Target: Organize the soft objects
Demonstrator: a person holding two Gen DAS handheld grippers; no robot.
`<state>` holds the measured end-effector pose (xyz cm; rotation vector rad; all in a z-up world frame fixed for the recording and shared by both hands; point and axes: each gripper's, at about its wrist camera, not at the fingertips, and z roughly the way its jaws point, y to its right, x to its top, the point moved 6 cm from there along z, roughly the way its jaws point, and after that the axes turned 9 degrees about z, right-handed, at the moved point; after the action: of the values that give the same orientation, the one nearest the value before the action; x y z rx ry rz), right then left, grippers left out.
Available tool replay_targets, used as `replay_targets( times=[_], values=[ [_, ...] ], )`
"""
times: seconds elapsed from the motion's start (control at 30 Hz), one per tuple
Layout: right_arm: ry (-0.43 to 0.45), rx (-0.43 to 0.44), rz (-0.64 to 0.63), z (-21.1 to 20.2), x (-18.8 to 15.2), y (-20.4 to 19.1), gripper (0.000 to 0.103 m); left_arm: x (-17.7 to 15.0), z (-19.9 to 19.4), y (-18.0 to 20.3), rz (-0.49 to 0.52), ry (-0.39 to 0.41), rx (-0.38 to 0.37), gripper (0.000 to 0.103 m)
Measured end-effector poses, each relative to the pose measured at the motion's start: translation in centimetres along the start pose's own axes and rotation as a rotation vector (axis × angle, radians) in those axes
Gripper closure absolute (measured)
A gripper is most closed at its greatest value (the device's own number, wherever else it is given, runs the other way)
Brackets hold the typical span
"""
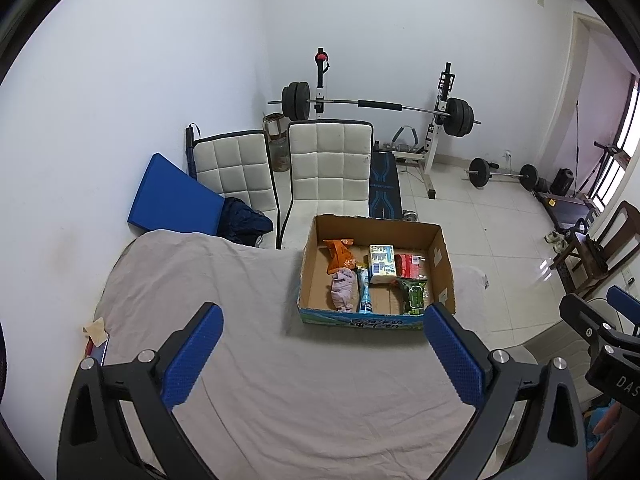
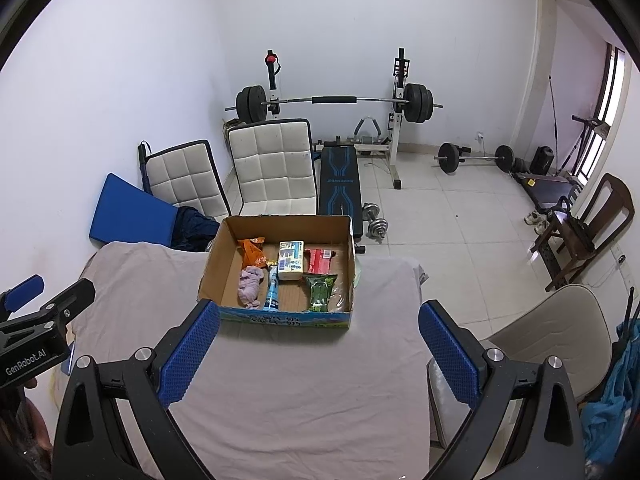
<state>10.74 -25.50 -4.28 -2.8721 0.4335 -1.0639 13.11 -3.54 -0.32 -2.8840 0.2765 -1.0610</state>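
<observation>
Both hand-held grippers — the left hand-held gripper [image 1: 322,354] and the right hand-held gripper [image 2: 318,350] — are wide apart, holding nothing. The soft things — a pink cloth [image 2: 250,284] and packets — lie inside the cardboard box [image 2: 236,248] on the worktop [image 2: 300,392].

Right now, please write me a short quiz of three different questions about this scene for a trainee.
1. True or false: the left gripper holds an item.
2. Where does the pink cloth lie? A) on the grey sheet B) in the cardboard box C) on a chair
3. Fill in: the right gripper's fingers are ____.

Key: 1 false; 2 B; 3 open
</observation>
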Motion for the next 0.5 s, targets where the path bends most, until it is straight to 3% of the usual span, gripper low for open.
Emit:
replay_targets(
  times=[0.5],
  values=[
    [0.007, 0.001, -0.009, -0.48, 0.15, -0.29, 0.002, -0.19, -0.08, -0.06, 0.0, 0.0, 0.001, 0.0]
  ],
)
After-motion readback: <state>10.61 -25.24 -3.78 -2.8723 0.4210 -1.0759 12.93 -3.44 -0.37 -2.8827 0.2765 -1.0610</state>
